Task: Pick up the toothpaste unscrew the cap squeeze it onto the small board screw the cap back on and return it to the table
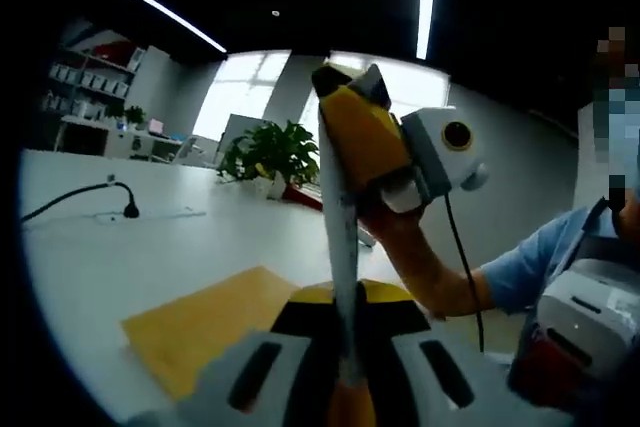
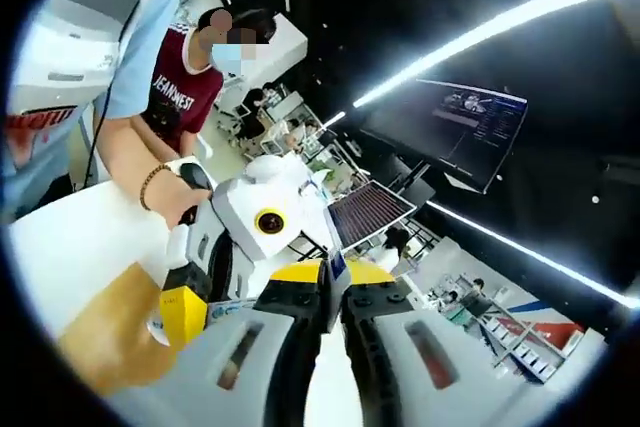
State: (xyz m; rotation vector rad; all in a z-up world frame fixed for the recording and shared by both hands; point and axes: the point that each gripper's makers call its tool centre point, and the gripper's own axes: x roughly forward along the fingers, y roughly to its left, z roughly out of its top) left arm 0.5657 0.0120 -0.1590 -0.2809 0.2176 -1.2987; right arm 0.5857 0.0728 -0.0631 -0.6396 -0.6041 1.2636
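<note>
We hold the thin white toothpaste tube (image 1: 343,247) upright in our left gripper (image 1: 345,372), our right gripper (image 1: 372,132) clamping its top, probably unscrewing the cap above the flat yellow board (image 1: 205,327).

The counter (image 1: 150,257) is white. The small board (image 1: 205,332) on it is yellow. The plant (image 1: 270,152) is green. The person's sleeve (image 1: 535,262) is light blue. The cable (image 1: 75,197) is black.
</note>
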